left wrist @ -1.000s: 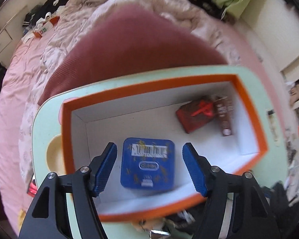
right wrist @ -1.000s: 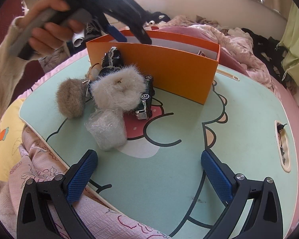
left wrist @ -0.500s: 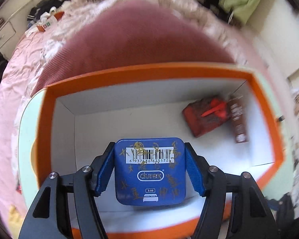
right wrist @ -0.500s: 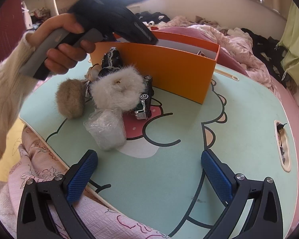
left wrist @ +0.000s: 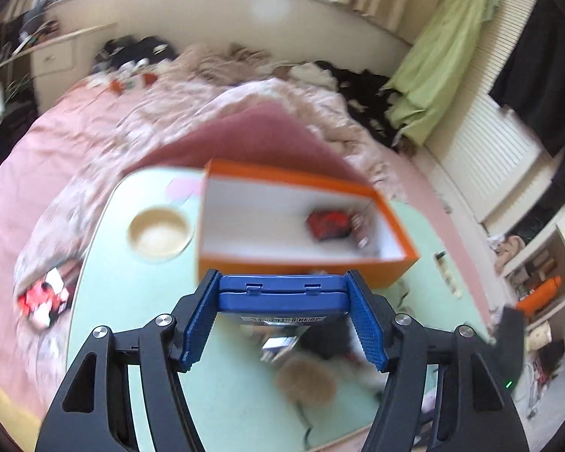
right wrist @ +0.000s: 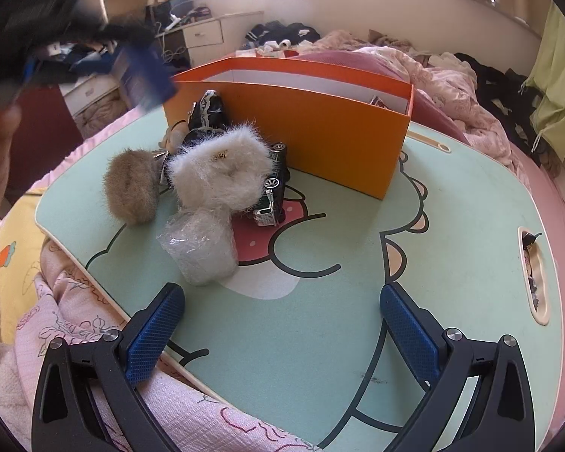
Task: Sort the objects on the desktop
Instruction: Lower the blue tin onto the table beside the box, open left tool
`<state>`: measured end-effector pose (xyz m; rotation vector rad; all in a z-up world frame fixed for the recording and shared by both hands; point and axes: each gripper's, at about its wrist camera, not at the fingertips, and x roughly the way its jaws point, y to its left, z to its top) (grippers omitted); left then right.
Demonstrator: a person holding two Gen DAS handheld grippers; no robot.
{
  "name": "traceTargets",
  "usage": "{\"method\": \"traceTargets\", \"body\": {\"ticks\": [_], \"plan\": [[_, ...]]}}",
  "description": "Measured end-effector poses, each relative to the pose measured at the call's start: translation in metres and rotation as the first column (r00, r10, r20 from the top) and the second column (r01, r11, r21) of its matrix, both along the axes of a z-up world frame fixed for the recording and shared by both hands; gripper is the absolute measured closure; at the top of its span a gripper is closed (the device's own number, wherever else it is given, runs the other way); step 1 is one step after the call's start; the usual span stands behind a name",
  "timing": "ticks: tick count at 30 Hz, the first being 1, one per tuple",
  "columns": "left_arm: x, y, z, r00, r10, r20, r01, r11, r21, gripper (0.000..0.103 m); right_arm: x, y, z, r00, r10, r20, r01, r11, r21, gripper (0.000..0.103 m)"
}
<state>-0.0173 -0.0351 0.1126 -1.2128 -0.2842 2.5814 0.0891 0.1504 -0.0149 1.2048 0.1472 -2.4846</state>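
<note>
My left gripper is shut on a blue tin, held edge-on above the table in front of the orange box. Inside the box lie a red packet and a brown sachet. In the right wrist view the blue tin shows blurred in the air, left of the orange box. My right gripper stands open over the table's near edge, holding nothing. Ahead of it lie a clear wrapped bundle, a white fluffy ball, a brown pom-pom and a toy car.
The mint-green lap table rests on a bed with pink bedding. It has a round cup recess at the left and a slot at the right. A black lace item leans on the box.
My left gripper closed on the blue tin inside the box, then lifted it up and out, back over the table. The right gripper has stayed still.
</note>
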Motion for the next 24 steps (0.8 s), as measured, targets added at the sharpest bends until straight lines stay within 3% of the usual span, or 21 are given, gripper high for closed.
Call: {"method": "traceTargets", "body": {"ticks": [4, 8, 12, 16, 21, 24], "plan": [[-0.002, -0.016, -0.045, 1.0, 0.008, 0.024, -0.008, 1.0, -0.021, 0.037, 0.0, 0.0, 0.0, 1.0, 0.0, 0.0, 0.0, 1.0, 0.0, 0.0], [-0.003, -0.023, -0.06, 0.998, 0.057, -0.031, -0.056, 0.998, 0.009, 0.037, 0.0, 0.001, 0.0, 1.0, 0.001, 0.0, -0.001, 1.0, -0.001, 0.0], [0.006, -0.006, -0.066, 0.995, 0.031, -0.094, -0.042, 0.992, -0.116, 0.035, -0.001, 0.001, 0.0, 1.0, 0.001, 0.0, -0.001, 1.0, -0.002, 0.0], [0.01, 0.001, -0.089, 0.997, 0.02, -0.072, -0.035, 0.978, -0.205, 0.032, 0.0, 0.001, 0.0, 1.0, 0.002, 0.0, -0.002, 1.0, -0.001, 0.0], [0.031, -0.014, -0.098, 0.991, 0.093, -0.1, -0.105, 0.987, -0.122, 0.03, -0.001, 0.001, 0.0, 1.0, 0.002, 0.0, -0.002, 1.0, -0.001, 0.0], [0.044, -0.023, -0.106, 0.981, 0.135, -0.138, -0.151, 0.983, -0.108, 0.023, -0.001, 0.001, 0.0, 1.0, 0.002, 0.0, -0.002, 1.0, -0.001, 0.0]]}}
